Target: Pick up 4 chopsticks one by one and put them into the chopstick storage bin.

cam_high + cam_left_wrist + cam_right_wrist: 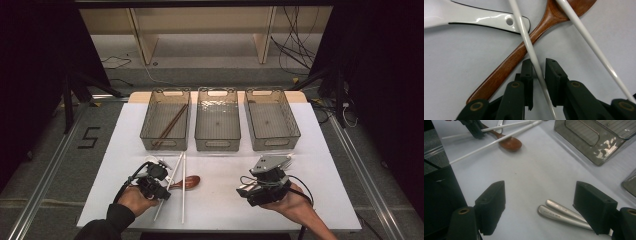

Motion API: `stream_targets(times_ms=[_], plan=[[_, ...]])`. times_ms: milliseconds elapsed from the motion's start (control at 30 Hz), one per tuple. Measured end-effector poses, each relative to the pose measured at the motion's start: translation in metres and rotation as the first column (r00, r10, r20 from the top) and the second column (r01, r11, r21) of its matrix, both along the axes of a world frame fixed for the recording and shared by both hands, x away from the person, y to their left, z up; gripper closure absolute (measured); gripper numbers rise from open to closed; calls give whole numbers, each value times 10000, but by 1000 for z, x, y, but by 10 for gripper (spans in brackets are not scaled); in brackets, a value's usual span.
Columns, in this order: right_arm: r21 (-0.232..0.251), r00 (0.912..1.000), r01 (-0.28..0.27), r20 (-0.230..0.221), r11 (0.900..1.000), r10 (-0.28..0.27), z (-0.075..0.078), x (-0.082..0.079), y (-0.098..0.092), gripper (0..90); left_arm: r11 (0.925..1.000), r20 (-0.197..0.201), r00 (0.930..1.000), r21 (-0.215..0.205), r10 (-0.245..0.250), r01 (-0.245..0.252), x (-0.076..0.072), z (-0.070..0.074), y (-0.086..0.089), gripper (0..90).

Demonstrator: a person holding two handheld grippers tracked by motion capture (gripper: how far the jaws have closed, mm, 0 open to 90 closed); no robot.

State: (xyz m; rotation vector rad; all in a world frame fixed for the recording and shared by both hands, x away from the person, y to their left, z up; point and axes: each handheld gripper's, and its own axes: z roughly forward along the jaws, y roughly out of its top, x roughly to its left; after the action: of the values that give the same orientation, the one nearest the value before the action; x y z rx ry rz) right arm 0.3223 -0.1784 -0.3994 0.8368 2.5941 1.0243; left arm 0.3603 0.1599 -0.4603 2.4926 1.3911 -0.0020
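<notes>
In the left gripper view my left gripper (pixel 539 75) points down at the white table, its jaws set close on either side of a white chopstick (pixel 524 30), with thin gaps at the pads. That chopstick crosses a wooden spoon (pixel 506 67). A second white chopstick (pixel 594 47) lies across the spoon's bowl, and a white spoon (pixel 474 18) lies beside them. From above, the left gripper (pixel 164 194) sits at the front left. My right gripper (pixel 540 187) stands wide open above the table, with two metal handles (pixel 561 213) lying by its right jaw.
Three clear bins stand in a row at the back: the left bin (pixel 145 127) holds brown chopsticks (pixel 171 125), beside it the middle bin (pixel 217 145) and the right bin (pixel 274 143). The right gripper (pixel 248 191) is at the front right. Bare table lies between the hands.
</notes>
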Motion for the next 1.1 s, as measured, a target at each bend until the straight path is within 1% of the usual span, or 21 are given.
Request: stream_targets(times_ms=[33, 200, 267, 333, 400, 500, 567, 600, 633, 700, 833, 867, 900, 967, 1100], plan=[[-7, 10000, -10, -1, 10000, 10, 0, 0, 0, 264, 10000, -43, 10000, 44, -64, 64, 0, 0, 1, 777], [-11, 10000, -9, -6, 10000, 9, 0, 0, 0, 264, 9999, -113, 9999, -7, 109, -109, 2, 0, 5, 798], [-14, 10000, -10, -10, 10000, 10, 0, 0, 0, 265, 10000, -137, 9999, 47, 74, -74, 2, 0, 6, 802], [-28, 10000, -23, 1, 10000, 23, 0, 0, 0, 264, 9999, -109, 9998, -16, 168, -169, 2, 0, 7, 811], [-33, 10000, -28, 5, 10000, 28, 0, 0, 1, 264, 9998, -167, 9996, -25, 206, -207, 2, 0, 8, 819], [-30, 10000, -25, 1, 10000, 25, 0, 0, 1, 265, 9997, -142, 9996, -9, 240, -240, 4, 1, 11, 831], [-32, 10000, -27, -1, 10000, 27, -1, 0, 1, 265, 9993, -106, 9993, -62, 365, -365, 5, 1, 13, 838], [-33, 10000, -31, 4, 10000, 31, -1, 0, 1, 265, 9995, -157, 9994, -55, 309, -310, 6, 2, 15, 839], [-34, 10000, -35, 6, 10000, 35, -1, 0, 1, 266, 9991, -168, 9990, -118, 403, -405, 6, 2, 16, 841], [-41, 10000, -26, 0, 10000, 26, -1, 0, 1, 266, 9993, -164, 9992, -103, 365, -367, 6, 2, 17, 845], [-40, 10000, -45, -9, 10000, 45, -1, 0, 1, 266, 9995, -107, 9995, -89, 296, -297, 7, 4, 20, 849], [-49, 10000, -56, -8, 10000, 56, -1, 0, 1, 266, 9991, -31, 9993, -156, 384, -385, 7, 4, 20, 850], [-52, 10000, -52, -4, 10000, 52, -1, 0, 1, 266, 9992, 4, 9992, -136, 388, -388, 7, 4, 21, 851], [-48, 10000, -57, -15, 10000, 57, -1, 0, 1, 266, 9995, 140, 9994, -120, 301, -299, 7, 8, 22, 853], [-35, 10000, -56, -22, 10000, 55, -1, 0, 1, 266, 9991, 437, 9986, -321, 284, -271, 7, 14, 24, 854]])
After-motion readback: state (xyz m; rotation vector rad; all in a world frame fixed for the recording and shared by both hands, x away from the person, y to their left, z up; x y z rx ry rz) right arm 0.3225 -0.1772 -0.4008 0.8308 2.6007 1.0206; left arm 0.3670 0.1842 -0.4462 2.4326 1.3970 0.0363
